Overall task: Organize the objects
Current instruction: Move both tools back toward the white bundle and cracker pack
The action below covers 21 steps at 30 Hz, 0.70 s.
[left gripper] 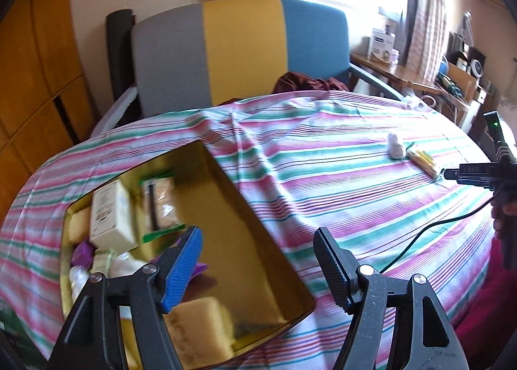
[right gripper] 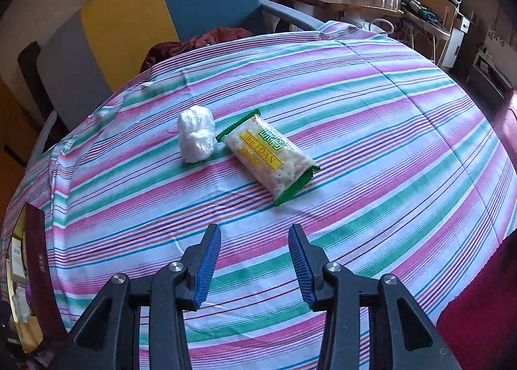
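Clearly light and crinkly, the green-edged clear snack packet [right gripper: 270, 159] at frame centre suits a mid-body pinch. Beside it, the crumpled white plastic wad [right gripper: 196, 134] is soft. Both the right gripper [right gripper: 254, 268] and left gripper [left gripper: 258, 269] are spread, empty.

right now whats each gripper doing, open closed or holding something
left gripper: open, holding nothing, above the gold box.
right gripper: open, holding nothing, above the striped cloth, short of the snack packet.

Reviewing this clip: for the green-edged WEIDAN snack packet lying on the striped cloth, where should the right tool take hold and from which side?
Probably across the snack packet at its narrow middle, coming from above. It lies flat and diagonal on the striped cloth, so the right tool, open and empty, would need to roll until its fingers straddle the long edges, clear of the white plastic wad.
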Each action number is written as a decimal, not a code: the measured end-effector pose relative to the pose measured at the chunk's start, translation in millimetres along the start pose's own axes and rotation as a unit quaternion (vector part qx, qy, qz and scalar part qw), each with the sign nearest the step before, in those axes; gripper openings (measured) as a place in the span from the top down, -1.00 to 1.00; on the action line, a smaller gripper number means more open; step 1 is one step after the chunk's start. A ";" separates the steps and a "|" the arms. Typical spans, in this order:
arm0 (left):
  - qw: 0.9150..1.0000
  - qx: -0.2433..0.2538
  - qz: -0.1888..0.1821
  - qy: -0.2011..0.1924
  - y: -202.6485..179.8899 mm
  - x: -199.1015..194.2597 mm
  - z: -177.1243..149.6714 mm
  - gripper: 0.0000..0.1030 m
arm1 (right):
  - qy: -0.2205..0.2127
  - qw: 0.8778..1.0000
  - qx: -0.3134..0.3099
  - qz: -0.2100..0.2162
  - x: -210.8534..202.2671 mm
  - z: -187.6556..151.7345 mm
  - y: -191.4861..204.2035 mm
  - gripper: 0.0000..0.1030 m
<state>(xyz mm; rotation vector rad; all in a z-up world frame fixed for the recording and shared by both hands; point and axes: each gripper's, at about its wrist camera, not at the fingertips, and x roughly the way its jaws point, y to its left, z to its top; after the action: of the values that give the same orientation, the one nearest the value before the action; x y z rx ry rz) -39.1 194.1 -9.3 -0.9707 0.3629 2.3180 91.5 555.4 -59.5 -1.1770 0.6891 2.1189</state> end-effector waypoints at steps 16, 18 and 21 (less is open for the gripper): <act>0.997 0.053 -0.041 0.028 -66.1 44.2 36.9 -0.40 | 0.017 0.998 0.055 0.023 3.6 -2.7 -19.1 0.15; 0.997 0.059 -0.044 0.032 -74.1 49.6 41.0 -0.40 | 0.017 0.998 0.061 0.025 3.8 -2.1 -21.9 0.15; 0.996 0.063 -0.052 0.038 -83.2 57.8 46.6 -0.40 | 0.018 0.997 0.071 0.029 4.7 -1.4 -25.4 0.15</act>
<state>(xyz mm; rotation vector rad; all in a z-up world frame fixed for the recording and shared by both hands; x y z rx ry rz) -45.9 304.9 -20.0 -0.9937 0.4728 2.1425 108.7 572.9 -68.0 -1.1323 0.8850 2.0623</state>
